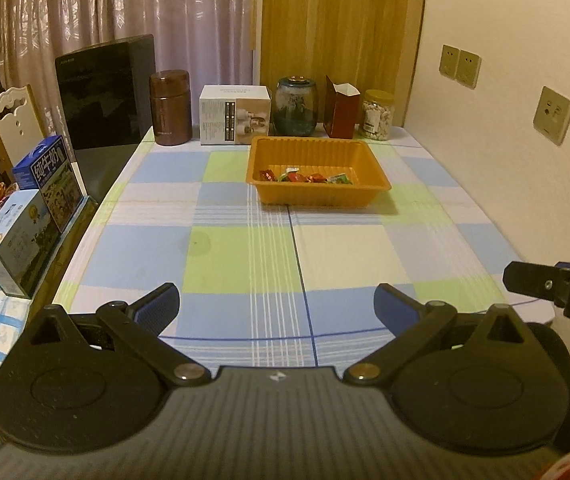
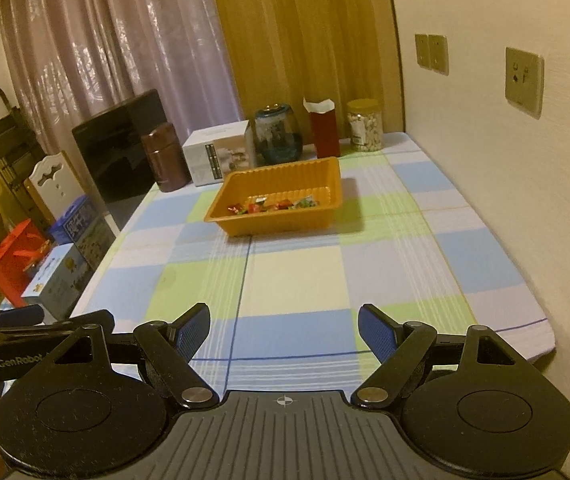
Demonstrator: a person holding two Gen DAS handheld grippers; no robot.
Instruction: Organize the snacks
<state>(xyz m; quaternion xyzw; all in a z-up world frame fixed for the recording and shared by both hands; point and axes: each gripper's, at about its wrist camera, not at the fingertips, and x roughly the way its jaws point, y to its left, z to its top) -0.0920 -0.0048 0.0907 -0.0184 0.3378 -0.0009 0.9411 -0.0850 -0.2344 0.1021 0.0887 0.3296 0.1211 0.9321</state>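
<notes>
Left wrist view
- Left gripper (image 1: 277, 304): fingers (image 1: 157, 306) are spread wide, with nothing between them; only bare cloth is seen in the gap.
- Right gripper (image 1: 541, 284): one black arm of it is seen at the right edge, above the desk corner.
- Tray (image 1: 369, 196): an orange tray is set on the far half of the desk, well apart from the fingers.
- Snacks (image 1: 305, 177): wrapped sweets are gathered inside the tray, along its near wall.
- Back row: a brown flask (image 1: 170, 108), a white box (image 1: 235, 115), a dark glass jar (image 1: 296, 106), a red carton (image 1: 340, 108) and a jar of nuts (image 1: 378, 115) are lined up behind the tray.
- Left side: milk boxes (image 1: 45, 184) are stacked beside the desk.
- Desk (image 1: 245, 248): a checked blue, green and white cloth is spread over it; nothing is seen between the fingers and the tray.

Right wrist view
- Right gripper (image 2: 283, 334): its fingers (image 2: 377, 336) are held wide apart and nothing is gripped.
- Left gripper (image 2: 37, 330): seen at the lower left edge.
- Tray (image 2: 277, 224): seen ahead, turned at an angle, with the snacks (image 2: 273, 205) inside.
- Room: curtains (image 2: 125, 40) are hung behind the desk; wall sockets (image 2: 524, 80) are fixed on the right wall.
</notes>
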